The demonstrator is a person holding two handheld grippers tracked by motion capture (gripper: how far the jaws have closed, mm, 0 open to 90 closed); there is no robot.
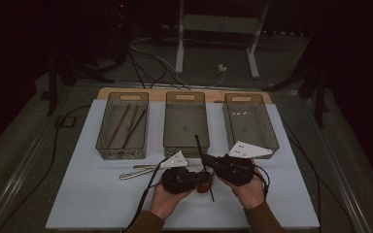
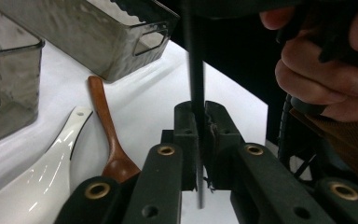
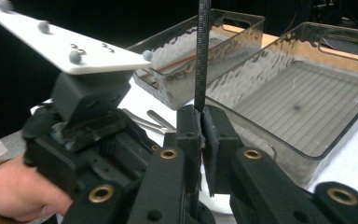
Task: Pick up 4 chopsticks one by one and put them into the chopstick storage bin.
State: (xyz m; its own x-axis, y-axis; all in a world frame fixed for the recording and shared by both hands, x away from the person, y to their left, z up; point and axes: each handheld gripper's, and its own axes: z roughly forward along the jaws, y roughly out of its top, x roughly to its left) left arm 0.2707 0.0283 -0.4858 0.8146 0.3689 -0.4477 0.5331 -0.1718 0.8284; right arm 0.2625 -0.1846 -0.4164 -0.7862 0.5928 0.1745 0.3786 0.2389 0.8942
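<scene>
A thin black chopstick (image 1: 203,165) stands between both grippers near the table's front middle. My left gripper (image 1: 200,175) is shut on the chopstick (image 2: 196,88), which runs straight up out of its jaws (image 2: 197,109). My right gripper (image 3: 200,114) is shut on the same chopstick (image 3: 202,51), a little higher up in the high view (image 1: 210,162). The left gripper's body and white plate (image 3: 70,46) sit close at the left in the right gripper view.
Three clear bins stand in a row behind: the left bin (image 1: 102,127) holds brown chopsticks, the middle bin (image 1: 185,95) and the right bin (image 1: 273,130) look bare. A wooden spoon (image 2: 108,126), a white ceramic spoon (image 2: 42,175) and metal cutlery (image 1: 135,173) lie on the white mat.
</scene>
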